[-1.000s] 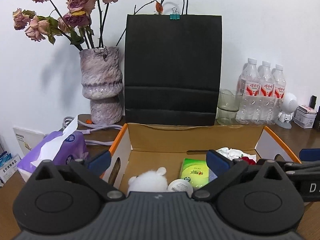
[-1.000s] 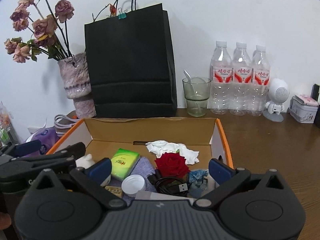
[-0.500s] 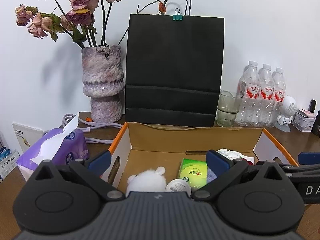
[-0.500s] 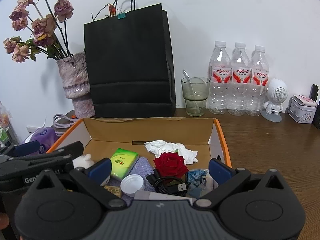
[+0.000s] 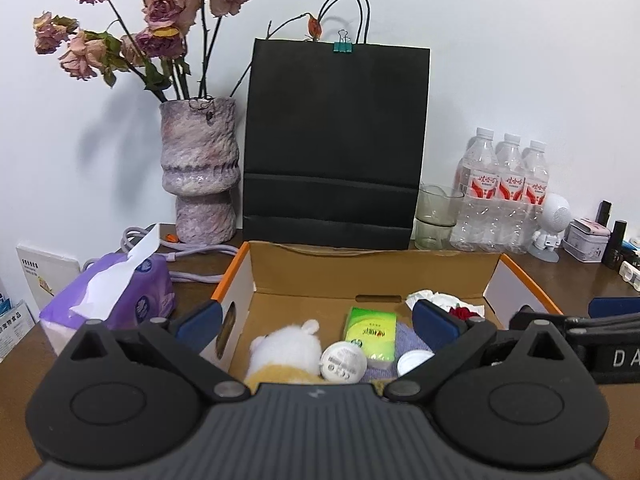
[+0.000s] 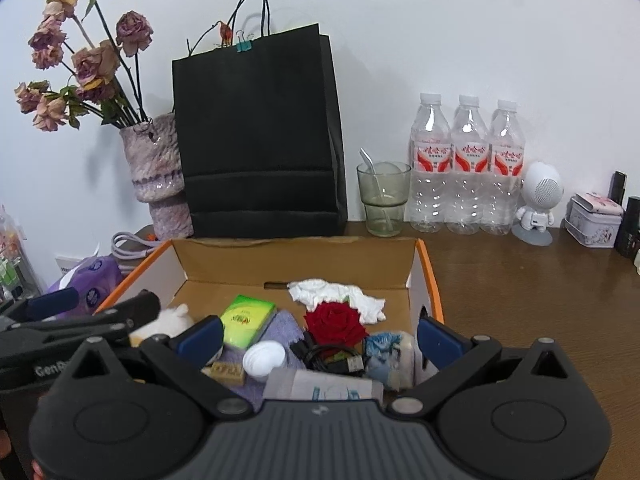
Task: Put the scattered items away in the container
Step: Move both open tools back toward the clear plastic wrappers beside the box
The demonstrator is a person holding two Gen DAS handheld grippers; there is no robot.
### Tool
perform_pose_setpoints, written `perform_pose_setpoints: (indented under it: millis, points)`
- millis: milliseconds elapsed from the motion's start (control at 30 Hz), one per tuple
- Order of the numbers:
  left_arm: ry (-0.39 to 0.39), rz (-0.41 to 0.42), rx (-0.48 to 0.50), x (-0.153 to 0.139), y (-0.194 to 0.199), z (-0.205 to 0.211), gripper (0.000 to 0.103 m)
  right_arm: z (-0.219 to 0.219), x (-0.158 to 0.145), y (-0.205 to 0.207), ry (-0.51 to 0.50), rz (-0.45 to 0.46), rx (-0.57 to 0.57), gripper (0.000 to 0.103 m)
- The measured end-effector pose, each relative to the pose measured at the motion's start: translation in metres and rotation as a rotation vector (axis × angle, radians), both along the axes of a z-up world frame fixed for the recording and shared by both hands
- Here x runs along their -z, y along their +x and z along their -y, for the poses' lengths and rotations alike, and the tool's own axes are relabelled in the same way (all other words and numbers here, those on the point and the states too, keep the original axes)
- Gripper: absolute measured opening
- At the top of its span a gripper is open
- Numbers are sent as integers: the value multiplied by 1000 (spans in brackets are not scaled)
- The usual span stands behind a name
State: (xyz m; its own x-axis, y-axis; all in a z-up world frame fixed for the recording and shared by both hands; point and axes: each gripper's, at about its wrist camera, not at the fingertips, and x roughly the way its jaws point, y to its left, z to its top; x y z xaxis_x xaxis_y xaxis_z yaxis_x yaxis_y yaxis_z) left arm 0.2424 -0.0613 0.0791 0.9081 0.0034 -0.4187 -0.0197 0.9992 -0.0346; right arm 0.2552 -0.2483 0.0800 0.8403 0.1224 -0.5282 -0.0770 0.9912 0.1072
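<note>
**Box nearly packed, both tongs empty above it**

The bench (image 6: 520, 280) carries a cardboard box (image 5: 376, 268) just in front of a black paper bag (image 5: 336, 140). The box lies with its long axis across the view, open side up, and holds the scattered items: a white plush toy (image 5: 286, 346), a green tissue pack (image 5: 370, 334) pointing its long side toward the back wall, a red rose (image 6: 336, 318), a black cable (image 6: 328, 356) and a small white jar (image 6: 264, 359).

The left tongs (image 5: 316, 320) and right tongs (image 6: 320, 334) hover over the near edge, each spread wide and gripping nothing.

The gathering looks close to finished. A purple tissue packet (image 5: 108, 300) sits on the bench just left of the box; if it counts as clutter, the left tongs would need to swing out and close across its soft body.
</note>
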Motion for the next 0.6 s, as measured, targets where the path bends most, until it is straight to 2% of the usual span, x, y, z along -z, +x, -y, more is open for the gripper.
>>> perform_pose_setpoints:
  millis: [100, 267, 400, 600]
  points:
    - [2, -9, 9, 0, -12, -4, 103, 2, 3, -13, -18, -3, -1, 103]
    - [53, -15, 28, 4, -33, -10, 103, 9, 7, -42, -63, 8, -8, 103]
    - [50, -41, 45, 12, -44, -17, 103, 19, 14, -61, -84, 6, 8, 103]
    - [59, -88, 86, 31, -53, -17, 103, 27, 37, -77, -128, -15, 11, 103]
